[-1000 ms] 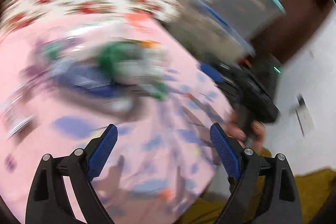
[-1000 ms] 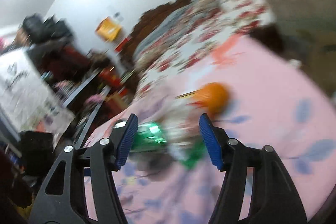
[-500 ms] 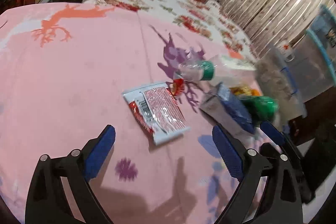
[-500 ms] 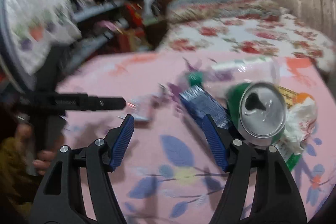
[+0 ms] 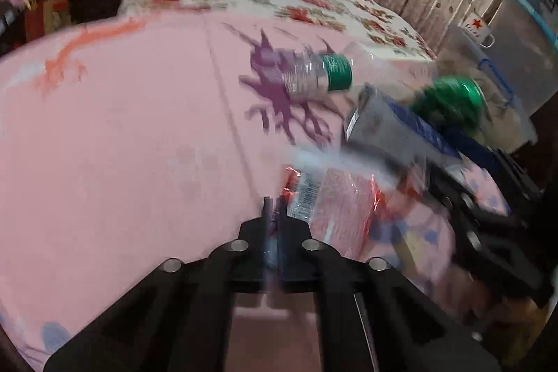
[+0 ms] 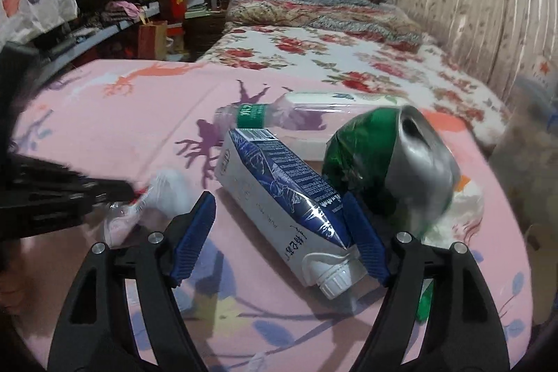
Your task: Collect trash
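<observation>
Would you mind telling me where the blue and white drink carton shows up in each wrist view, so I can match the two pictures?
Left wrist view: the carton lies right of centre, blurred, just beyond the closed left gripper and its wrapper.
Right wrist view: the carton lies at centre, between the fingers of the open right gripper.
Shared landmark: the green can, right of the carton in both.
</observation>
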A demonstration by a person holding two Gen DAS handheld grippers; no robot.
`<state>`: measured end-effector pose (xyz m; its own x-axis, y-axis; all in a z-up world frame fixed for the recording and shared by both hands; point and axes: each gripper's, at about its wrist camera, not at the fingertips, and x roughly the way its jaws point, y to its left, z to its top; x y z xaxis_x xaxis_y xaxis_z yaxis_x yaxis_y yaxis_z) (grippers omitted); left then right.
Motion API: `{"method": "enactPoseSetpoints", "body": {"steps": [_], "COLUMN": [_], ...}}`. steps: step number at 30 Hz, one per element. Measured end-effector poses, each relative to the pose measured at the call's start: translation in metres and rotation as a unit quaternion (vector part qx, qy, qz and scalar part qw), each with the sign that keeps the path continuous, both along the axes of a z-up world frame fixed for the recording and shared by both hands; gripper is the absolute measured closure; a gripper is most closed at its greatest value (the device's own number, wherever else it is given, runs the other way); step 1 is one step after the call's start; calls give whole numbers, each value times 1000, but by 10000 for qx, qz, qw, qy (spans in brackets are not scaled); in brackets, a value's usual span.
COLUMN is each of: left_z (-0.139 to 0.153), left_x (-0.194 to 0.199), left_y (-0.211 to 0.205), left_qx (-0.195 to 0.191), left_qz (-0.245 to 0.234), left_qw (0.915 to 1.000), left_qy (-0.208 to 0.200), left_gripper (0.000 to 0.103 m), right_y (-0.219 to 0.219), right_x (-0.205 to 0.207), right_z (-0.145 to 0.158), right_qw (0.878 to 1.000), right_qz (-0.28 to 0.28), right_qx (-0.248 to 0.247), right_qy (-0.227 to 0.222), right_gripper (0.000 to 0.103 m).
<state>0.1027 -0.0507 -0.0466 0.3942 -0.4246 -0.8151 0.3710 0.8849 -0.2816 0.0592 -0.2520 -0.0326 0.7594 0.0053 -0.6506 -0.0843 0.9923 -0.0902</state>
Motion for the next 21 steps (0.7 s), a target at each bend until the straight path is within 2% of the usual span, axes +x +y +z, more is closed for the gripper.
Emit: {"method": "enactPoseSetpoints", "body": {"steps": [8, 11, 13, 15, 18, 21], "left_z": [-3, -5, -5, -6, -7, -7], "left_x": [-42, -57, -64, -66, -62, -64], "left_y": [30, 36, 41, 43, 46, 44], "left_qx": [-395, -491, -563, -630, -737, -739], "left_qz": [-225, -351, -387, -398, -383, -389], "left_qw": [9990, 9982, 9976, 9972, 9965, 9965], "left_qy": [55, -20, -56, -17, 51, 48], "left_gripper": [101, 101, 101, 101, 101, 101], "right_y": [24, 26, 27, 28, 23, 25], "right_x": [-6, -8, -10, -13, -19, -28], "right_z": [-8, -7, -6, -5, 4, 7], "right_qw": [9984, 9981, 9972, 9957, 9983, 9991], "right_qz": [142, 166, 128, 38, 103, 416], "right_qx": [-519, -573, -711, -895, -536, -71], "right_qy": [-182, -176, -202, -230, -185, -46], "right_gripper": [25, 26, 34, 58, 70, 70]}}
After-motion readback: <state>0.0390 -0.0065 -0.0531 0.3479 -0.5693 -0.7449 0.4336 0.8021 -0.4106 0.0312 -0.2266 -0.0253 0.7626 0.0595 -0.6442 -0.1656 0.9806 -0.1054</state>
